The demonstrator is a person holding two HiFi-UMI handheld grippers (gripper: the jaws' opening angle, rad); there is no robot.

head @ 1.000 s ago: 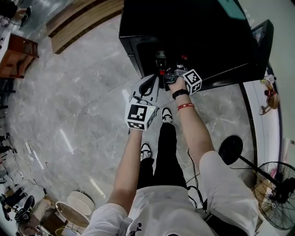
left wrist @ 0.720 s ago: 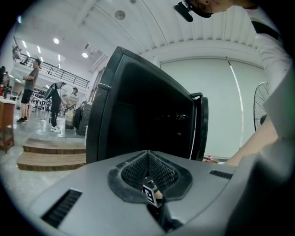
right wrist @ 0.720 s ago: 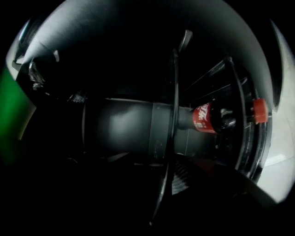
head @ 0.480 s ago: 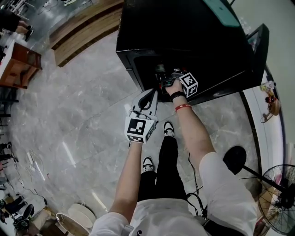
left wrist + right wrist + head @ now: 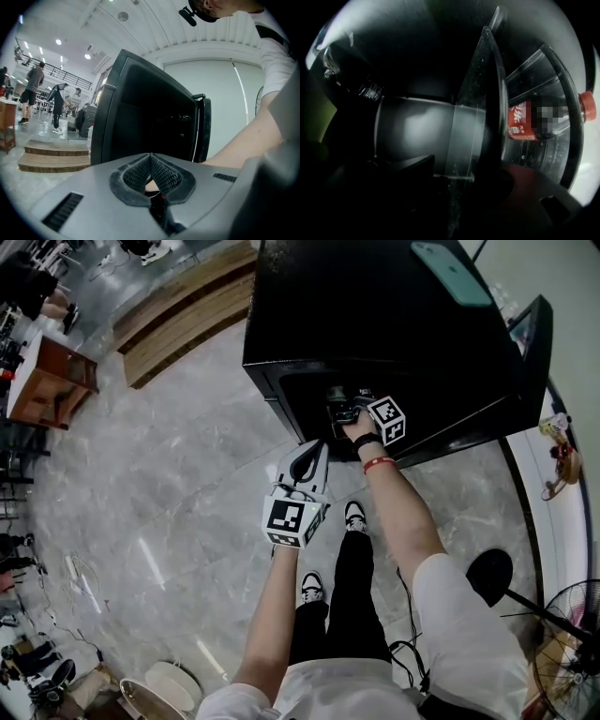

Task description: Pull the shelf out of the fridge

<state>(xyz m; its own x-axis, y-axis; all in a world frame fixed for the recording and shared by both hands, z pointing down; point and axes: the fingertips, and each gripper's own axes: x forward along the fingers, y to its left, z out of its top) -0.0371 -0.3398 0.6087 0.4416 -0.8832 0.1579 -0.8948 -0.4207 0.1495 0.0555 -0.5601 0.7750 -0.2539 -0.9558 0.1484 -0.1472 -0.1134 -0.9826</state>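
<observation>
The right gripper (image 5: 339, 409) is reached into the open black fridge (image 5: 375, 306), and the approach to the shelf is judged to be the step in hand. Its fingers (image 5: 396, 171) have just been opened wide, and the edge of the clear shelf (image 5: 480, 93) is seen between them, pressed by neither. The shelf is seated inside the dark cabinet, not yet drawn out. For the next move, the fingers would need to be closed on that edge and the pane drawn straight out toward the person, kept flat so that it does not bind in its runners. Nothing can be made out lying on the shelf near the fingers. Beyond the finger at the right of the right gripper view, a bottle (image 5: 525, 123) with a red label and red cap is held in a clear rack (image 5: 555, 159), apparently the door's. The left gripper (image 5: 151, 159) is kept outside, in front of the fridge, fingers together on nothing.
</observation>
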